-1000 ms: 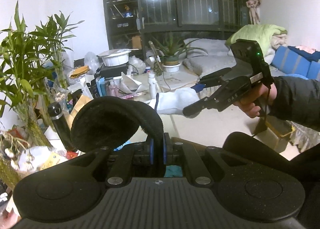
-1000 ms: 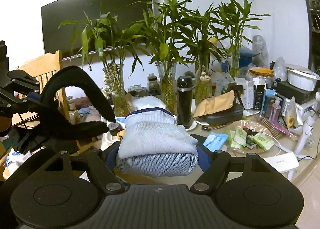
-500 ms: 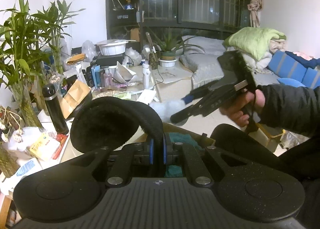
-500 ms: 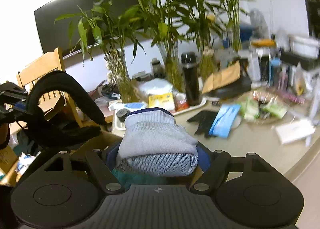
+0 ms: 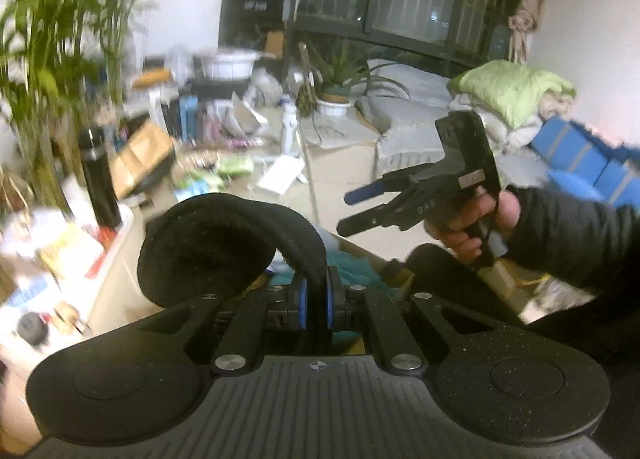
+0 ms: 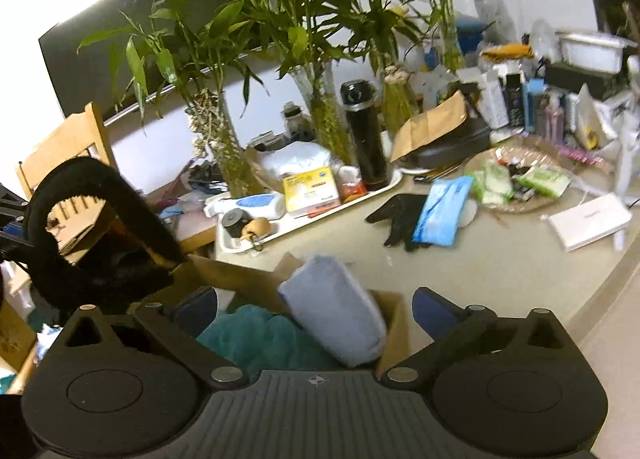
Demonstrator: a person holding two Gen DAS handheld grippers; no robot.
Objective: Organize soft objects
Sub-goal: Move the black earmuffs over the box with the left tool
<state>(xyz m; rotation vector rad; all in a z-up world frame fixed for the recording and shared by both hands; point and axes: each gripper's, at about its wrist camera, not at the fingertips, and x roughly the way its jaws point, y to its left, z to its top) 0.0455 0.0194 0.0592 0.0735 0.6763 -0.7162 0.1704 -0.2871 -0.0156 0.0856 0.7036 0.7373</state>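
Cardboard box (image 6: 394,323), open, holding a teal cloth (image 6: 256,335). Grey sock roll (image 6: 340,319) lies tilted against its right wall, free of the right gripper (image 6: 314,303), whose jaws stand wide. Left gripper (image 5: 316,301) pinches the band of the black earmuffs (image 5: 224,243) above the box. Risk: released off-centre, the springy earmuffs may catch the rim and tumble out.

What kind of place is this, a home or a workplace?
Most likely a lived-in home: bedding with a green blanket, bamboo plants in vases, and a cluttered table with household items.
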